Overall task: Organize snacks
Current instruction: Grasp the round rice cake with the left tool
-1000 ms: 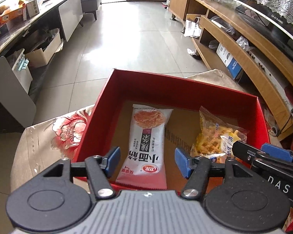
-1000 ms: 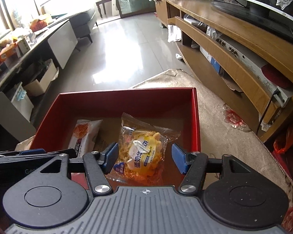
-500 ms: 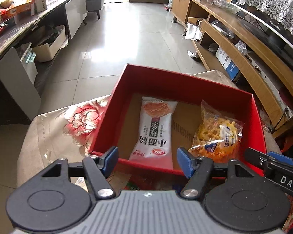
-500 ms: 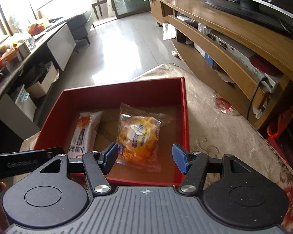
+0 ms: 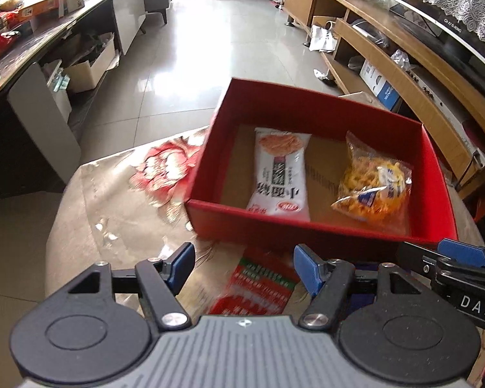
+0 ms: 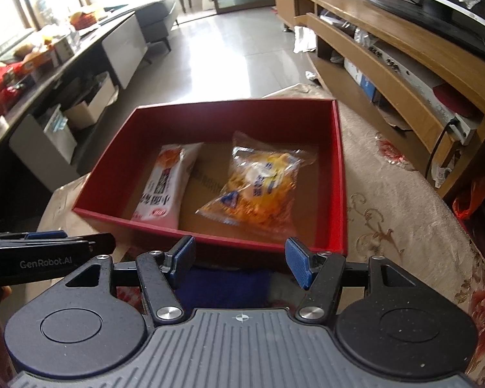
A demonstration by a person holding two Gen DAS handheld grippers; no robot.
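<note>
Our left tool (image 5: 244, 266) hangs with its blue pads spread wide and nothing between them, and our right tool (image 6: 240, 262) is spread just as wide and equally empty. Both sit on the near side of the red box (image 5: 320, 229), outside its front wall. Under the left tool, just in front of that wall, we see a red and green printed packet (image 5: 260, 286) lying flat on the table (image 5: 113, 200), blurred so its text cannot be read. Under the right tool a dark blue thing (image 6: 224, 286) lies between the pads and the box; we cannot tell what it is.

Beyond the front wall, inside the box, two snacks rest on the brown cardboard floor. The white snack packet (image 5: 279, 174) lies lengthwise on the left, its near end touching the front wall. The yellow snack bag (image 5: 373, 187) lies to its right, apart from it, nearer the right wall. In the right wrist view the same white packet (image 6: 168, 186) and yellow bag (image 6: 258, 187) sit straight ahead of the pads.

The table wears a beige cloth with red flowers.
</note>
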